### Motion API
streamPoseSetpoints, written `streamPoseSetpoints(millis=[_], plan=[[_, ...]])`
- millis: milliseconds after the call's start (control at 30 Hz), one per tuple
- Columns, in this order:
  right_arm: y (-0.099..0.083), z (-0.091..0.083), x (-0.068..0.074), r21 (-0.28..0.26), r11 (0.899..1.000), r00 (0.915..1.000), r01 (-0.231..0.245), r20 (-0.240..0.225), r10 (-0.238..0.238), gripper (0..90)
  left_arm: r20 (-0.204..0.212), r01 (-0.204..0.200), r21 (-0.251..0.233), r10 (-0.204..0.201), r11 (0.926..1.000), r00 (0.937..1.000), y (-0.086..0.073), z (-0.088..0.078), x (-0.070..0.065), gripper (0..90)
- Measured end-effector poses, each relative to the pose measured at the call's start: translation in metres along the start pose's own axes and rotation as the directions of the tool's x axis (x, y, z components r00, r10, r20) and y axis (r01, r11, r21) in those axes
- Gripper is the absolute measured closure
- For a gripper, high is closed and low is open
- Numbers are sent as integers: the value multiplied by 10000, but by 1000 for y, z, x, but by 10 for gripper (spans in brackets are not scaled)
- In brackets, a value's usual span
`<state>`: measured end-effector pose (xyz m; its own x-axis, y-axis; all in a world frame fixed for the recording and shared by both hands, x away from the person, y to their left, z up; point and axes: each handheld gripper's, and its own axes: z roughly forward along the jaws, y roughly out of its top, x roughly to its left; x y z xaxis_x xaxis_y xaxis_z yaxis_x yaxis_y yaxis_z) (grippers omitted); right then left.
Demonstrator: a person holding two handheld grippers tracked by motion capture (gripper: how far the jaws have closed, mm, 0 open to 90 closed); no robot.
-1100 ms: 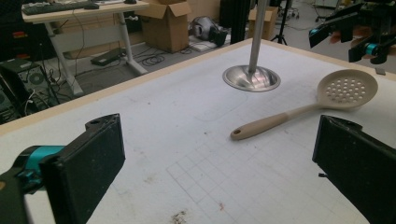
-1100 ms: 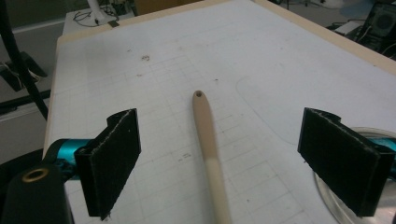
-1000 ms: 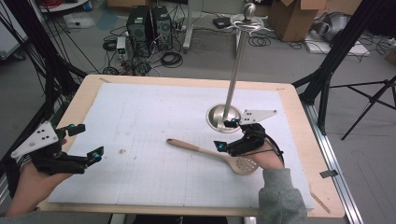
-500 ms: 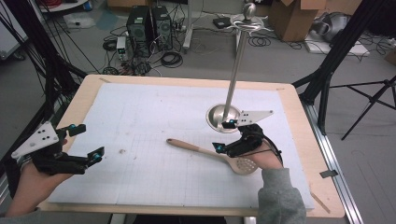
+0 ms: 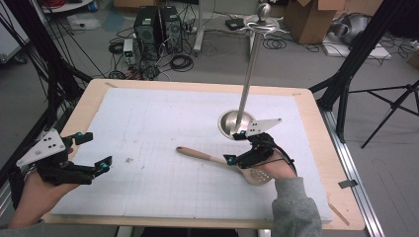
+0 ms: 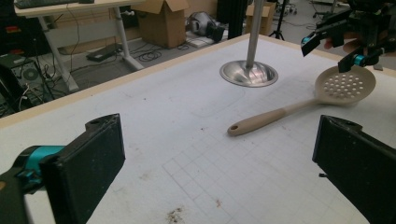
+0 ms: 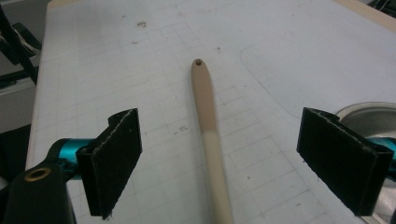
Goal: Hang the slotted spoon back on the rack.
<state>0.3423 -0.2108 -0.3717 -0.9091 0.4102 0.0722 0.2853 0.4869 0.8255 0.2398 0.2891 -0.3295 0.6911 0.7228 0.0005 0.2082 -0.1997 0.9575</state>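
A white gridded mat (image 5: 163,123) is laid over a wooden table (image 5: 316,128). On the mat a slotted spoon (image 5: 225,163) is seen lying flat, its tan handle pointing toward 10 o'clock in the high view and its perforated bowl (image 5: 258,175) at the 4 o'clock end. Just beyond the spoon, at about 1 o'clock from it, a metal stand (image 5: 245,84) is set upright on a round base (image 5: 232,123).

The right gripper (image 5: 236,147) is held low over the spoon's neck, near the bowl, with its jaws spread wide. In the right gripper view the handle (image 7: 208,112) is seen running up between the two pads (image 7: 114,158), untouched by either, with the hanging hole (image 7: 198,62) at the far end at 12 o'clock. The stand's base (image 7: 369,114) is glimpsed at 3 o'clock behind the right-hand pad.

The left gripper (image 5: 91,150) is held at the mat's near left edge, well apart from the spoon, with its jaws likewise wide apart and nothing between them. In the left gripper view the spoon (image 6: 299,105) is seen at 1 o'clock, with the right gripper (image 6: 334,51) above its bowl. Small dark specks (image 6: 175,214) are seen on the mat.
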Motion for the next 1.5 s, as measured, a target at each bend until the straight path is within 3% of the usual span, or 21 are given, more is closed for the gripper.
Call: streamPoseSetpoints(millis=[867,1300,1500], plan=[[-7,28,-5,1218,9925,9998,136,-185,-115,143,-67,43,47,-43,10000,10000,-3,-5,0,27],[-15,39,-8,2375,9713,9999,143,15,-150,146,-142,123,60,-122,9999,9998,-5,-8,2,27],[-18,42,-8,2953,9550,9995,268,82,-306,188,-130,133,60,-132,9999,9998,-5,-8,2,27]])
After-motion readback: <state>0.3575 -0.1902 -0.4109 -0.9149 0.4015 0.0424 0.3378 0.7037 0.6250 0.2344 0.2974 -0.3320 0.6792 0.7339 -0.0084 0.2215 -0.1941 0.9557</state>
